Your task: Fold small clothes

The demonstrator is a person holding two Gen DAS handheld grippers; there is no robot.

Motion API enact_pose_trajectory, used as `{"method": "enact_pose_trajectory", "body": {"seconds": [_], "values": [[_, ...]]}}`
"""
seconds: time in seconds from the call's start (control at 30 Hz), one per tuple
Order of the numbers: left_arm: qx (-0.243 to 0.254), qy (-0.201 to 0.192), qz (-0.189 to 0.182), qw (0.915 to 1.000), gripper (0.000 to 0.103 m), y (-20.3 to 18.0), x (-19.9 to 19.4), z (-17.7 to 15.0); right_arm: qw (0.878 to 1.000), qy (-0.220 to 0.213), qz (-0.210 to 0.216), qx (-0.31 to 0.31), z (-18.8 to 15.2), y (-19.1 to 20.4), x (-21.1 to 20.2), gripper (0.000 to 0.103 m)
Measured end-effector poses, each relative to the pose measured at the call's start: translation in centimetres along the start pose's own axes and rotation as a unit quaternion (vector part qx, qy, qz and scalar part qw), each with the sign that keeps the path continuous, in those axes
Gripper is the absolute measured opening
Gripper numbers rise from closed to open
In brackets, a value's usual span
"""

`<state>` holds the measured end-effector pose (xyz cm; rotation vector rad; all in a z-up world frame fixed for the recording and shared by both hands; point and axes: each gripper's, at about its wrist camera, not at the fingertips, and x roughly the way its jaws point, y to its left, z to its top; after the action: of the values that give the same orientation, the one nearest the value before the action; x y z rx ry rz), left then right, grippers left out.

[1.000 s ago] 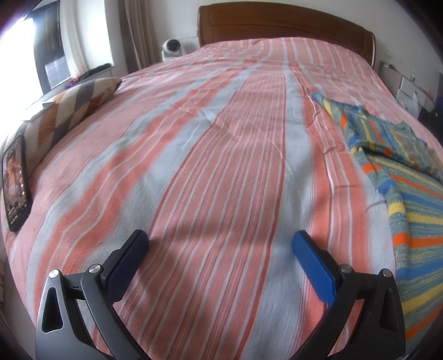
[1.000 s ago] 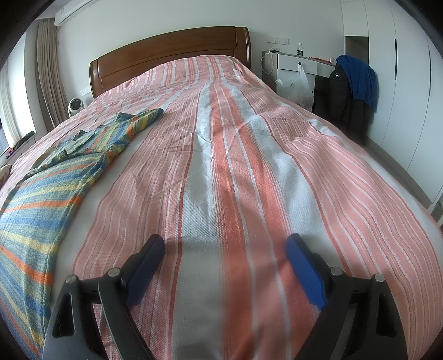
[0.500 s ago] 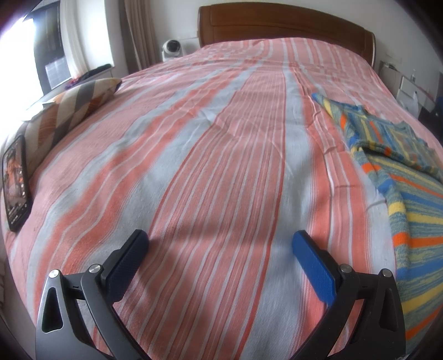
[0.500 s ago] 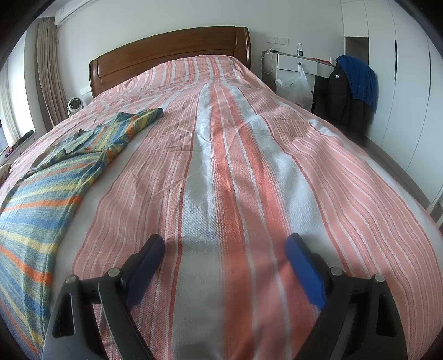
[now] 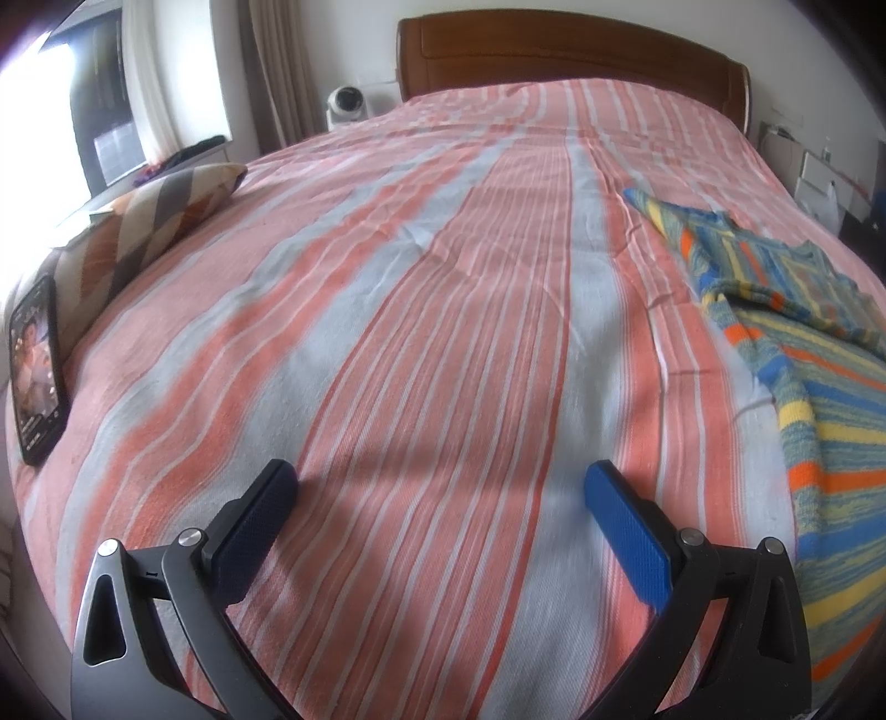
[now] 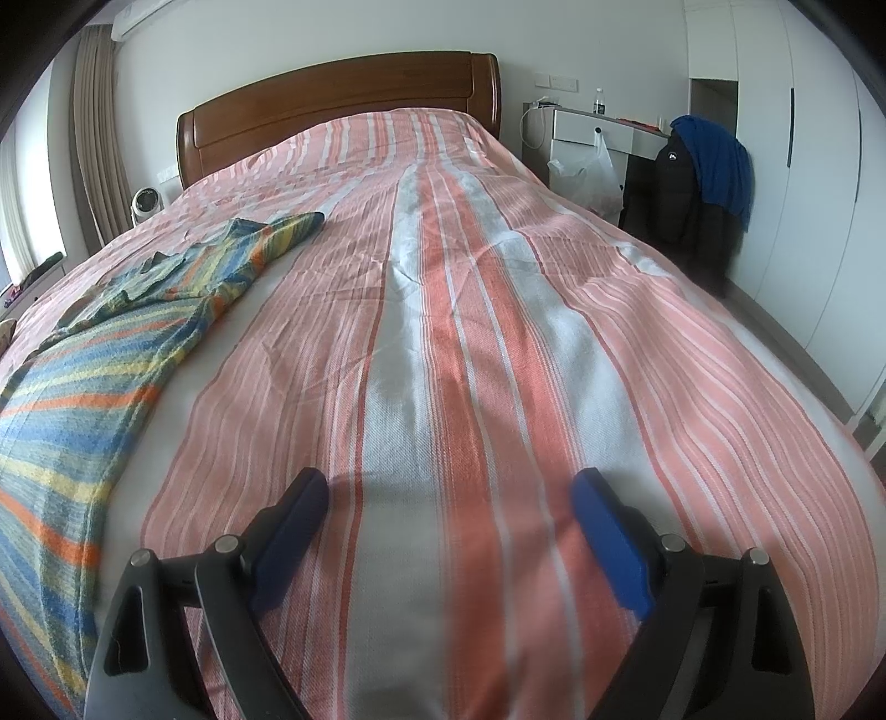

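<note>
Nearest in the left wrist view: the left gripper (image 5: 440,490), spread wide, blue pads (image 5: 628,534) well apart, nothing between them, poised just over the bedspread (image 5: 443,343). Beneath it, only coral and pale grey stripes running away toward the headboard (image 5: 570,47). To the right of that gripper, at the right edge of the view: a striped knit garment (image 5: 830,421) in blue, yellow and orange, lying on the bedspread, with a sleeve (image 5: 681,221) reaching farther up the bed. Apart from the gripper, not touched by it. At the near left edge: a phone (image 5: 36,371) with a lit screen, propped against a chevron-patterned cushion (image 5: 138,232). Farther left, a bright window (image 5: 50,111) and curtain. Far left of the headboard, a small white fan (image 5: 346,102).

Nearest in the right wrist view: the right gripper (image 6: 448,498), likewise spread wide, holding nothing, low above the bedspread (image 6: 470,332). To its left, the same striped knit garment (image 6: 66,399), spread along the left side of the bed, collar and sleeve farther away. Clear gap between fingers (image 6: 288,526) and cloth. Far right: a white desk (image 6: 598,124) with a plastic bag (image 6: 584,174) hanging from it, then a dark jacket (image 6: 686,188) with blue cloth draped over it, then white wardrobe doors (image 6: 803,166). Farthest, the wooden headboard (image 6: 338,99).
</note>
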<state>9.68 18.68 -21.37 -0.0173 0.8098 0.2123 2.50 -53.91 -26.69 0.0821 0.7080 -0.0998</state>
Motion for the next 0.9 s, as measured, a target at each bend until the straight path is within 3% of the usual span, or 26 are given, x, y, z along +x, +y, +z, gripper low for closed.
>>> {"method": "enact_pose_trajectory", "body": {"seconds": [0.6, 0.7, 0.73, 0.77, 0.8, 0.9], "values": [[0.003, -0.002, 0.007, 1.0, 0.103, 0.0, -0.1, 0.2, 1.0, -0.001, -0.001, -0.001, -0.1, 0.0, 0.1, 0.089], [-0.018, 0.034, 0.005, 0.9992, 0.1, 0.8, -1.4, 0.8, 1.0, 0.014, -0.001, -0.004, 0.4, -0.1, -0.4, 0.089], [-0.038, 0.041, -0.014, 0.9983, 0.099, 1.3, -2.6, 0.8, 1.0, 0.028, 0.002, -0.001, 0.6, 0.0, -0.9, 0.087], [-0.061, 0.044, -0.068, 0.9949, 0.099, 2.0, -4.5, 0.6, 0.999, 0.039, 0.024, 0.009, 1.0, 0.0, -2.0, 0.087], [-0.065, 0.051, -0.105, 0.9911, 0.1, 2.3, -5.8, 0.4, 0.996, 0.042, 0.077, 0.026, 1.3, 0.0, -3.8, 0.087], [-0.011, 0.114, -0.148, 0.9823, 0.1, 0.9, -8.4, -2.0, 0.98, 0.082, 0.179, 0.022, 1.2, 1.0, -7.1, 0.087]]}}
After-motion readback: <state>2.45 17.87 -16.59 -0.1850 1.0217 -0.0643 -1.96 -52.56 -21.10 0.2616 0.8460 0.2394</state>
